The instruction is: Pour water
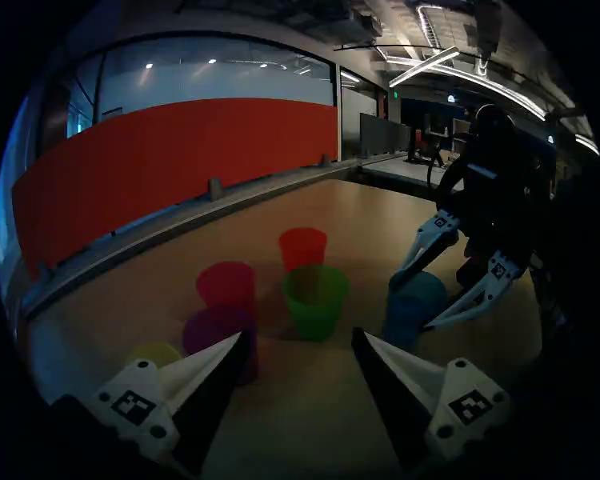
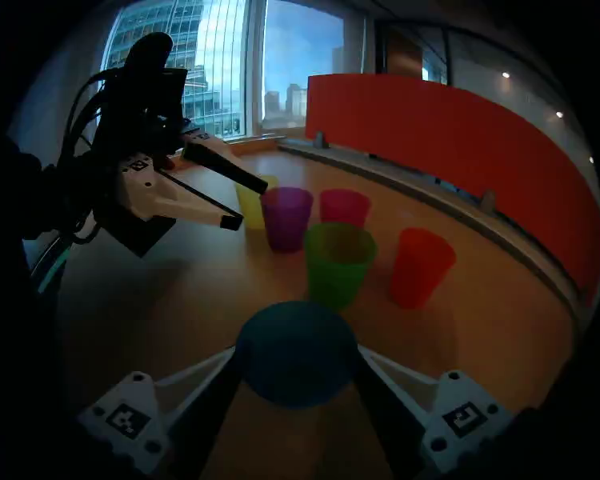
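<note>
Several plastic cups stand on a wooden table (image 1: 332, 400). In the left gripper view they are red (image 1: 302, 248), green (image 1: 316, 300), pink (image 1: 226, 286), purple (image 1: 216, 332) and yellow (image 1: 154, 352). To their right a blue cup (image 1: 412, 308) stands upright between the fingers of my right gripper (image 1: 428, 300). In the right gripper view the blue cup (image 2: 296, 352) sits between both fingers of the right gripper (image 2: 297, 356), which press on its sides. My left gripper (image 1: 298, 336) is open in front of the green cup, holding nothing. The right gripper view shows the left gripper (image 2: 244, 206) by the yellow cup (image 2: 250, 204).
A red partition (image 1: 180, 160) runs along the table's far edge, above a grey rail (image 1: 212, 204). Windows (image 2: 220, 72) lie beyond the table end. The other cups are purple (image 2: 286, 218), pink (image 2: 344, 206), green (image 2: 338, 260) and red (image 2: 418, 264). Bare tabletop (image 2: 164, 296) lies near the blue cup.
</note>
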